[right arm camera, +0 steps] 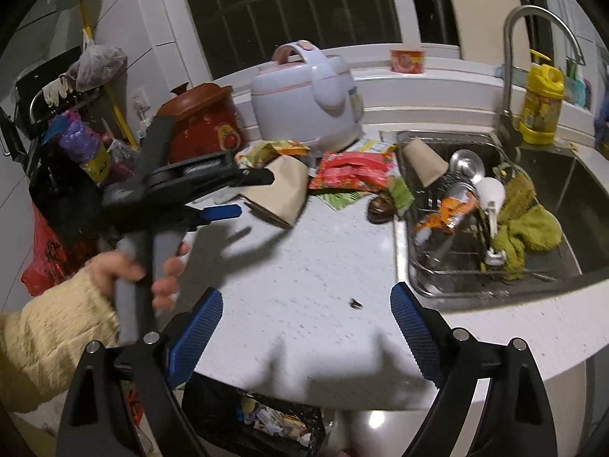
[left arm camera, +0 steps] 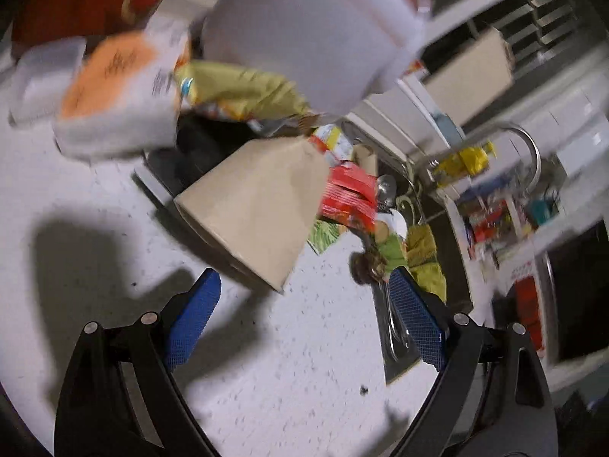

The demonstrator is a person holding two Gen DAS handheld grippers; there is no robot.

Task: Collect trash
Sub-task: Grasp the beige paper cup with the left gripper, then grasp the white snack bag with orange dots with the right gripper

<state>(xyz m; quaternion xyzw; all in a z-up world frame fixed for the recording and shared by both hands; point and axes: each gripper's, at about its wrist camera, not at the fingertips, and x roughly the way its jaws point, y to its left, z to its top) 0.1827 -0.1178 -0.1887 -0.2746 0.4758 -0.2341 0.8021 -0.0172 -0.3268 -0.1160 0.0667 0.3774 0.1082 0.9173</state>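
Observation:
Trash lies on the white counter [right arm camera: 304, 266]: a tan paper bag [right arm camera: 281, 190] on its side, a red wrapper [right arm camera: 354, 171], a yellow wrapper [right arm camera: 274, 150] and a green wrapper [right arm camera: 399, 190]. My left gripper [right arm camera: 247, 194], held by a hand in a cream sleeve, stands open right beside the bag, holding nothing. In the blurred left wrist view the paper bag [left arm camera: 259, 205] lies just ahead of the open left gripper [left arm camera: 304, 304], with the red wrapper [left arm camera: 350, 194] behind it. My right gripper [right arm camera: 306, 327] hangs open and empty over the counter's near edge.
A white rice cooker [right arm camera: 304, 95] and a red pot [right arm camera: 201, 122] stand behind the trash. The sink [right arm camera: 571, 274] at right holds a paper cup [right arm camera: 424, 163], a crushed can [right arm camera: 445, 213], a ladle and a green cloth. A black trash bag [right arm camera: 259, 415] hangs open below the counter edge.

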